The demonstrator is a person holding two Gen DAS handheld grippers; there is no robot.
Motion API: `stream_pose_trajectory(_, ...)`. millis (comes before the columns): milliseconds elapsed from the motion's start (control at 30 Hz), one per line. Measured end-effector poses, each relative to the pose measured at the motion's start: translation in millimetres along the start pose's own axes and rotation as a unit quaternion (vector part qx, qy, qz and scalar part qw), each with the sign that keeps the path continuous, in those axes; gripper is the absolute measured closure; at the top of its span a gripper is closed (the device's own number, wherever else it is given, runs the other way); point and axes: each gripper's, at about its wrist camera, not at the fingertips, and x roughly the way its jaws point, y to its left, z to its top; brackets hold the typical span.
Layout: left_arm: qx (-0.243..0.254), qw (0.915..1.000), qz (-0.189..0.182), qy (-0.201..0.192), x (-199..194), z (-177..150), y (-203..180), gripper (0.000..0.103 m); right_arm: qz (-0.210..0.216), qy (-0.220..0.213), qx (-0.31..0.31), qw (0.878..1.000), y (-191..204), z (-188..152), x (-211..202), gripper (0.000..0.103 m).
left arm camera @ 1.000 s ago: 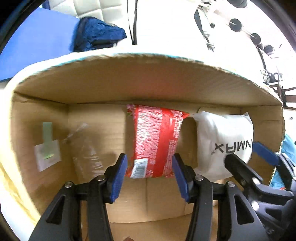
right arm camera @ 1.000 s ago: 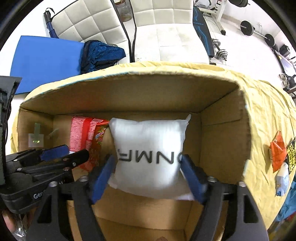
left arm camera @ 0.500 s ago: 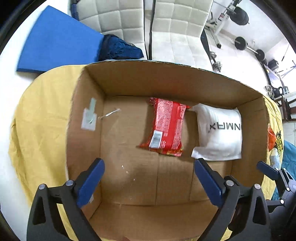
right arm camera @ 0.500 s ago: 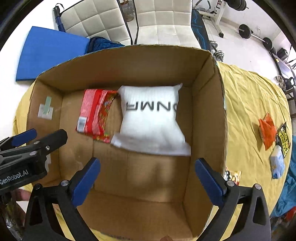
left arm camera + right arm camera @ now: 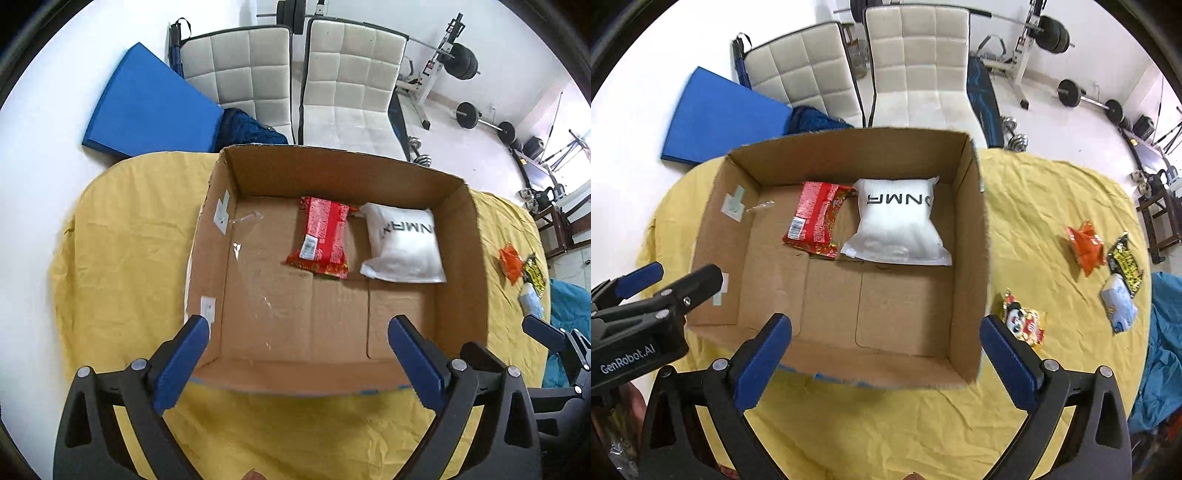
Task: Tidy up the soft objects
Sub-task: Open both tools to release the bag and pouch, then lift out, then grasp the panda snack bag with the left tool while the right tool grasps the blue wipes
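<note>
Left wrist view: the left gripper [image 5: 297, 325] fills the bottom of the frame with its blue fingers [image 5: 183, 363] spread wide and nothing between them. Above them, at the centre, an open cardboard box [image 5: 476, 258] sits on a table covered in yellow cloth [image 5: 122, 236]. In the far half of the box floor lies a red snack packet [image 5: 325, 236], and just to its right a white pillow pack [image 5: 404, 245] with black lettering; whether the two touch cannot be told here. At the right edge of the frame an orange packet [image 5: 509, 260], a black-and-yellow packet [image 5: 533, 271] and a pale blue pack [image 5: 530, 299] lie on the cloth, with the right gripper [image 5: 554, 347] below them.

Right wrist view: the right gripper [image 5: 886, 325] also has its fingers [image 5: 1010, 358] wide apart, holding nothing. The box [image 5: 979, 258] is centre-left; the red packet [image 5: 816, 218] lies with its right edge tucked under the white pack [image 5: 897, 230]. A cartoon-printed packet [image 5: 1023, 321] lies on the cloth [image 5: 1045, 192] just right of the box, the other three packets further right. The left gripper [image 5: 657, 284] enters at lower left.
</note>
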Motion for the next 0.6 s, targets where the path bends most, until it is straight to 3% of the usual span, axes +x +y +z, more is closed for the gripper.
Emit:
stream_pose_trajectory(400, 0.006, 0.9995, 0.002, -0.031, -55.5, -28.4, -11.2, 0.003, 0.032, -0.025, -0.002, 0.999, 0.5, -37.5, -61.9, 0.000)
stream_pose_trajectory(600, -0.001, 0.9989, 0.002, -0.047, -76.9, -32.8, -26.7, 0.003, 0.050, -0.034, 0.006, 0.998, -20.3, -45.8, -79.4, 0.000)
